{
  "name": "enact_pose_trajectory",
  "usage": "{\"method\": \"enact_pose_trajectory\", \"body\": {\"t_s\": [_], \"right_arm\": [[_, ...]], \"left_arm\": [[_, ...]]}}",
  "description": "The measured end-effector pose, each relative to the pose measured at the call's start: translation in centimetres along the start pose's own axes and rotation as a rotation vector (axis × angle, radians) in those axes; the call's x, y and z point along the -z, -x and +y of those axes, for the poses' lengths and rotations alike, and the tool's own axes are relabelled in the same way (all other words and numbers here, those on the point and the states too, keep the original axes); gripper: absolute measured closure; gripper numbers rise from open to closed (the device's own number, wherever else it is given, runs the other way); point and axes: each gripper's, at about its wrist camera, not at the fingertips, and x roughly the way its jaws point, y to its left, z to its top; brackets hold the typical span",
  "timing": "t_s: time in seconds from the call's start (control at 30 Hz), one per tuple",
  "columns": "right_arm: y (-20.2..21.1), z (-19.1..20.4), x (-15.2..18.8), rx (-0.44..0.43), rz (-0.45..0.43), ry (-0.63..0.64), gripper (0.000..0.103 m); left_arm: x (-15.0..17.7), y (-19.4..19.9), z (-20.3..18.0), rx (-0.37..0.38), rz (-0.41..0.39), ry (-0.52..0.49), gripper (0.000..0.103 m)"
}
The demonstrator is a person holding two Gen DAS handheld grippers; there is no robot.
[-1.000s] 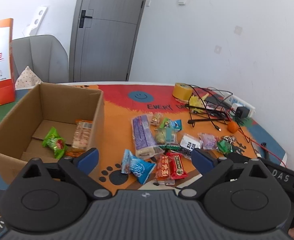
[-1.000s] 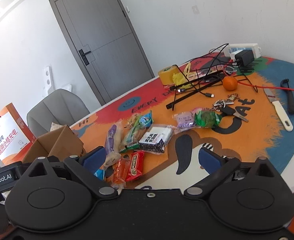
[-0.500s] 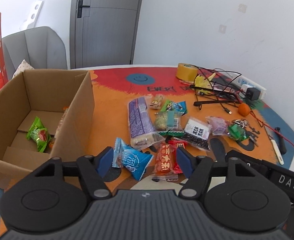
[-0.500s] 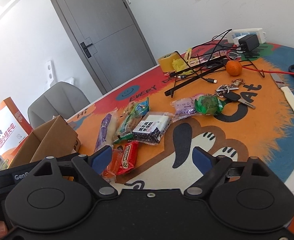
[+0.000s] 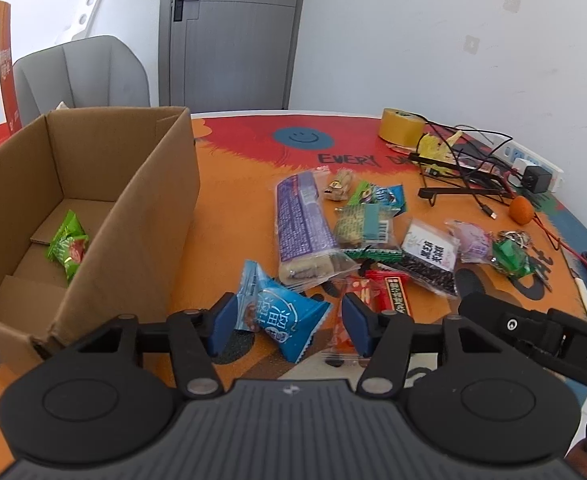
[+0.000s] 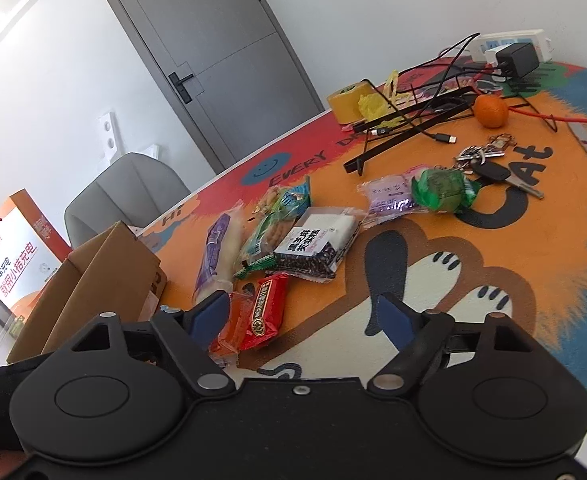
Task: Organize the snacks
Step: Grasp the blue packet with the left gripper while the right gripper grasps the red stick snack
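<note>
My left gripper (image 5: 287, 324) is closing around the blue snack packet (image 5: 283, 316); I think the pads aren't pressing it yet. The cardboard box (image 5: 149, 216) stands just left, a green packet (image 5: 68, 246) inside. My right gripper (image 6: 303, 318) is closing too, nothing between its jaws, the red bar (image 6: 265, 312) and orange packet (image 6: 233, 326) by its left finger. Cables (image 6: 425, 96), keys (image 6: 485, 162) and a tangerine (image 6: 491, 111) crowd the far mat.
</note>
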Motion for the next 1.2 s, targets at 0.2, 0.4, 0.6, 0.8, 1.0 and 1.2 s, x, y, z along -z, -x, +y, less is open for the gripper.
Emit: {"method": "enact_pose_trajectory", "body": {"t_s": [0.2, 0.4, 0.6, 0.8, 1.0, 1.2], "right_arm": [[-1.3, 0.6, -0.2, -0.003, 0.016, 0.015, 0.028], [-2.7, 1.4, -0.2, 0.015, 0.049, 0.028, 0.039], [-3.8, 2.4, -0.2, 0.021, 0.061, 0.051, 0.041], [-4.8, 2.8, -0.3, 0.038, 0.077, 0.064, 0.048], [-5.6, 3.9, 0.2, 0.074, 0.09, 0.115, 0.057], [-5.1, 3.5, 0.2, 0.084, 0.102, 0.121, 0.08]], "left_arm": [[0.2, -1.5, 0.1, -0.02, 0.004, 0.027, 0.046], [0.6, -2.7, 0.7, -0.021, 0.024, 0.058, 0.072], [0.4, -2.1, 1.3, 0.007, 0.01, 0.097, 0.073], [-0.1, -0.8, 1.6, 0.022, -0.022, 0.113, 0.073], [-0.1, -0.6, 1.5, 0.021, -0.031, 0.112, 0.073], [0.1, -0.4, 1.5, 0.027, -0.031, 0.114, 0.073]]}}
